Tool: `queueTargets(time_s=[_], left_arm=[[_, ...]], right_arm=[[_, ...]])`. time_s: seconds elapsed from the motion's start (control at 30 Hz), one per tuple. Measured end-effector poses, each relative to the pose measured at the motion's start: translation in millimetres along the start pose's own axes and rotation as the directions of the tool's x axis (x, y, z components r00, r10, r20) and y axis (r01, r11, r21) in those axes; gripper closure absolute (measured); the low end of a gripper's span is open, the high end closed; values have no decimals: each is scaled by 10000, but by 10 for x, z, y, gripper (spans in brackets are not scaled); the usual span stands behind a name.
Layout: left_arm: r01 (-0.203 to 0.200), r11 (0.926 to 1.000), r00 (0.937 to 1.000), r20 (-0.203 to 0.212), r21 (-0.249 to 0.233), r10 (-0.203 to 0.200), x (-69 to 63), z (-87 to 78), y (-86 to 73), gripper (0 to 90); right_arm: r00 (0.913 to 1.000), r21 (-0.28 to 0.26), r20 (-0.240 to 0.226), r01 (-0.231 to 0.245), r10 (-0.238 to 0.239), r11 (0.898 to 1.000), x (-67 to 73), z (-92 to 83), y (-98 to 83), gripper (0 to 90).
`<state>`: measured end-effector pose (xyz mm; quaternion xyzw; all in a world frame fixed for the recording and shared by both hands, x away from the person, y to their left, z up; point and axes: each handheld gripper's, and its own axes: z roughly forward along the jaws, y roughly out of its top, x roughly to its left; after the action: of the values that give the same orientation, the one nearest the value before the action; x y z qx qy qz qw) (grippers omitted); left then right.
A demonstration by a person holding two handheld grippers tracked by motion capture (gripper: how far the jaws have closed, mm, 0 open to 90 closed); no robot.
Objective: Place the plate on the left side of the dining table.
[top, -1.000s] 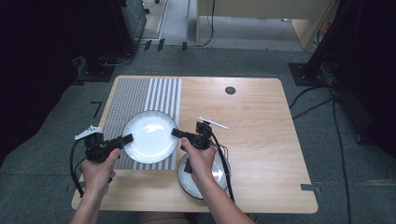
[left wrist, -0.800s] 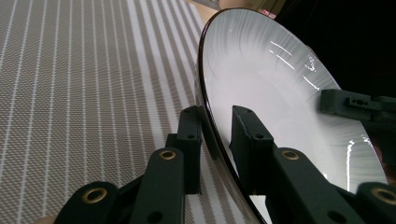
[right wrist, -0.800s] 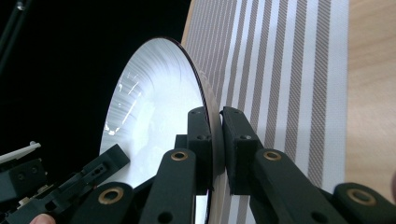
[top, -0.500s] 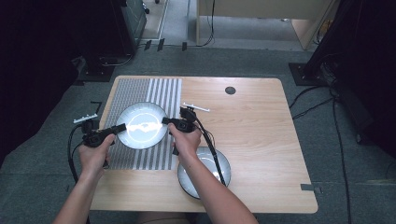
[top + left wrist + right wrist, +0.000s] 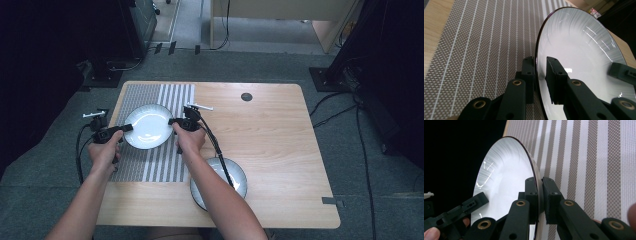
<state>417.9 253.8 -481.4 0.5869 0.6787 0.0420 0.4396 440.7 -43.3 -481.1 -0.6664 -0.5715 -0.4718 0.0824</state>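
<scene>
The white plate (image 5: 148,126) has travelled farther up the striped mat (image 5: 165,165), left tool (image 5: 126,128) and right tool (image 5: 173,121) each clamped on opposite rims; a second plate (image 5: 239,180) sits near the bench (image 5: 280,140) front.

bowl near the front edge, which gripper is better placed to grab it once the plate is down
Right, probably. The right gripper and its forearm are directly beside the bowl, while the left gripper holds the plate from the far side.
</scene>
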Motion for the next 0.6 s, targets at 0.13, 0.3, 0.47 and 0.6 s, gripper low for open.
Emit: queueTargets(time_s=[0.13,0.3,0.47,0.6], left_arm=[[234,9997,9996,-189,111,-232,69,101,34,779],[411,9991,9991,-37,98,-411,120,128,51,793],[216,9993,9997,-134,302,-212,135,189,41,791],[177,9986,9995,-259,506,-164,143,224,29,793]], right_arm=[[10000,192,53,41,-42,9998,-60,161,81,838],[9999,274,28,-134,133,9995,-101,239,103,838],[9991,278,347,219,-229,9994,-97,288,159,830],[9993,401,318,205,-217,9990,-143,327,173,825]])
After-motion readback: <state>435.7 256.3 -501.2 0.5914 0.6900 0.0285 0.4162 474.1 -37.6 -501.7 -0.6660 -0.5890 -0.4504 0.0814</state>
